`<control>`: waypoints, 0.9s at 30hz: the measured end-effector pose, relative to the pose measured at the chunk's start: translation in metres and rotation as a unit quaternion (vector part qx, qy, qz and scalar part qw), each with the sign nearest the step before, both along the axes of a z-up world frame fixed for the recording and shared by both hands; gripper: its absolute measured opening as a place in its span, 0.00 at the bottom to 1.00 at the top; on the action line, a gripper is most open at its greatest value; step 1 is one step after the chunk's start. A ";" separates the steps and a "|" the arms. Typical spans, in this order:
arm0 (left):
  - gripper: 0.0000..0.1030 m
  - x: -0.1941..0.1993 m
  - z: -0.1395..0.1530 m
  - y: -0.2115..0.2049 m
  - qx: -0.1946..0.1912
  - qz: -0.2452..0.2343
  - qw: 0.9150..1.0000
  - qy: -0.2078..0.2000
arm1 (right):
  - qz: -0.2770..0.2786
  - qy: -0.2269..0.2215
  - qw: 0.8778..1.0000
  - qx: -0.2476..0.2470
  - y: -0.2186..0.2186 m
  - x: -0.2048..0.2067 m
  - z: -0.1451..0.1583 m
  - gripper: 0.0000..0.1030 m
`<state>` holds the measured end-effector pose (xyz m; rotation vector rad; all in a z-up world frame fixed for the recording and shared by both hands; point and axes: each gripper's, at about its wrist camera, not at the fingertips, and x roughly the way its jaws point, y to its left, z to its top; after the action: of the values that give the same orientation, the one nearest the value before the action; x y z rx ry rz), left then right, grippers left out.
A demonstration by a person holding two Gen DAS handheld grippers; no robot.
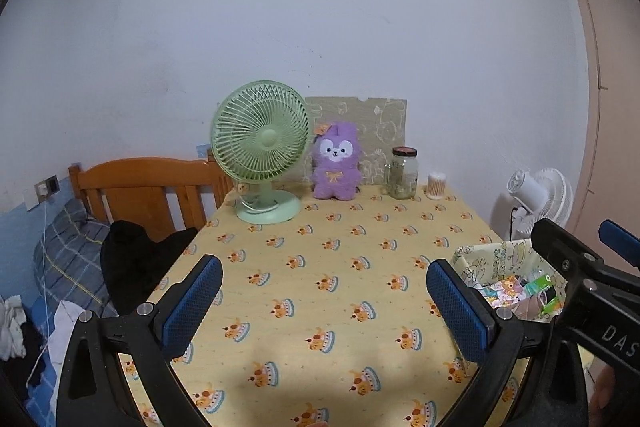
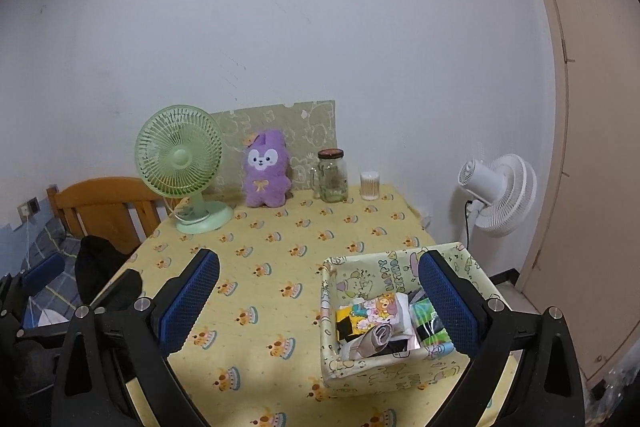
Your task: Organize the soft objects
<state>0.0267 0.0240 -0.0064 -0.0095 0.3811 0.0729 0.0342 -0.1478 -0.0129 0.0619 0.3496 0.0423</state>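
Observation:
A purple plush rabbit [image 1: 335, 161] [image 2: 266, 171] sits upright at the back of the table against a patterned board. A patterned fabric box [image 2: 360, 311] [image 1: 490, 259] stands at the table's front right, holding several folded soft items [image 2: 384, 323]. My left gripper [image 1: 324, 287] is open above the yellow tablecloth, holding nothing. My right gripper [image 2: 320, 291] is open too, its right finger [image 2: 448, 301] hanging over the box. In the left wrist view the right gripper's black body [image 1: 580, 267] shows at the right edge.
A green desk fan [image 1: 262, 147] [image 2: 180, 163], a glass jar [image 1: 403, 173] [image 2: 333, 175] and a cotton swab holder [image 1: 436, 185] [image 2: 369, 185] line the table's back. A wooden bed frame [image 1: 148, 187], dark clothing [image 1: 136, 259] and a white floor fan [image 2: 500, 193] flank the table.

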 end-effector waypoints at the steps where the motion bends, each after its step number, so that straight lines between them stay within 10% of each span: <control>1: 1.00 -0.001 0.000 0.001 -0.001 0.001 1.000 -0.001 | -0.001 -0.001 1.000 0.002 -0.001 -0.001 0.000 0.98; 27: 1.00 -0.006 -0.001 0.014 -0.011 0.015 1.000 -0.001 | -0.007 -0.005 1.000 -0.013 0.002 -0.009 -0.003 1.00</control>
<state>0.0206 0.0378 -0.0079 -0.0378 0.3798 0.0979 0.0254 -0.1455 -0.0154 0.0380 0.3390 0.0251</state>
